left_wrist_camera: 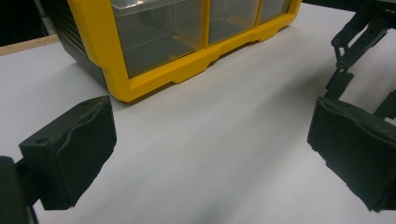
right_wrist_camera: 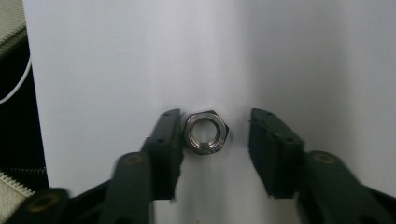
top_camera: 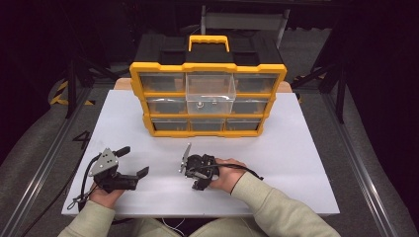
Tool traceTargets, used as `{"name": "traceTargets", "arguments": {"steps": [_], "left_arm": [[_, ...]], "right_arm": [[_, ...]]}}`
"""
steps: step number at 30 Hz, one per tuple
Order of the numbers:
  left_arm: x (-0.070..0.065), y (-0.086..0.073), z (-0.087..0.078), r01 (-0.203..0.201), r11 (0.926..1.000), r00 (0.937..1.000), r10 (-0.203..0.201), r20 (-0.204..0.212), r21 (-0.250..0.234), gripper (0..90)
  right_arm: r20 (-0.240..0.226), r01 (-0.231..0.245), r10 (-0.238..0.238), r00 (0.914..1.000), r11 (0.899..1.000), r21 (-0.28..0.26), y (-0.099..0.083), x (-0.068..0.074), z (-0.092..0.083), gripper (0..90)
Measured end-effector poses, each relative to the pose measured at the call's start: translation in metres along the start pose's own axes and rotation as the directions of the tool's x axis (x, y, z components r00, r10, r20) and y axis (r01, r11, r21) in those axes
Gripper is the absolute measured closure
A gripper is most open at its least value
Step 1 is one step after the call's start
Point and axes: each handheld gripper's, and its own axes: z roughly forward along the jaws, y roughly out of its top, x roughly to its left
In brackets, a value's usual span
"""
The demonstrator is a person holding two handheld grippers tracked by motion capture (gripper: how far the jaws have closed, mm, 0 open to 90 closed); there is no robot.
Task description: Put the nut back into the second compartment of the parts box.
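Closing in on a steel nut [right_wrist_camera: 206, 132] lying flat on the white table [top_camera: 296, 148], in front of the yellow drawer cabinet [top_camera: 207, 98].

The right gripper [right_wrist_camera: 212, 140] points down at the table a little way in front of the cabinet's bottom row of drawers, with the nut between its jaws: the left pad [right_wrist_camera: 168, 149] touches or nearly touches one side of the nut, while the other pad stands apart from it with bare table between, so the nut is bracketed but not pinched. The left gripper [top_camera: 134, 160] rests on the table farther to the left of the cabinet's front, its jaws spread wide with nothing between them. One middle drawer [top_camera: 210, 94] of the cabinet is pulled out toward the person.
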Motion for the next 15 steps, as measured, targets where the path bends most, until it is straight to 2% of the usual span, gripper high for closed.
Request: {"name": "traceTargets", "arguments": {"steps": [1, 5, 9, 15], "left_arm": [[0.000, 0.000, 0.000, 0.000, 1.0000, 1.0000, 0.000, -0.001, 0.000, 2.0], [0.000, 0.000, 0.000, 0.000, 1.0000, 1.0000, 0.000, 0.000, 0.000, 2.0], [0.000, 0.000, 0.000, 0.001, 1.0000, 1.0000, -0.001, -0.001, -0.001, 2.0], [0.000, 0.000, 0.000, 0.002, 1.0000, 1.0000, -0.002, 0.000, 0.000, 2.1]], "right_arm": [[-0.005, 0.009, -0.009, 0.9999, 1.000, -0.002, 0.000, 0.001, 0.000, 67.3], [0.003, 0.021, -0.021, 0.9998, 1.000, 0.014, 0.002, 0.002, -0.001, 69.8], [0.006, 0.019, -0.019, 0.9998, 1.000, 0.009, 0.003, 0.004, -0.005, 69.9], [0.005, 0.040, -0.040, 0.9992, 0.999, 0.003, 0.009, 0.007, -0.031, 69.8]]}}
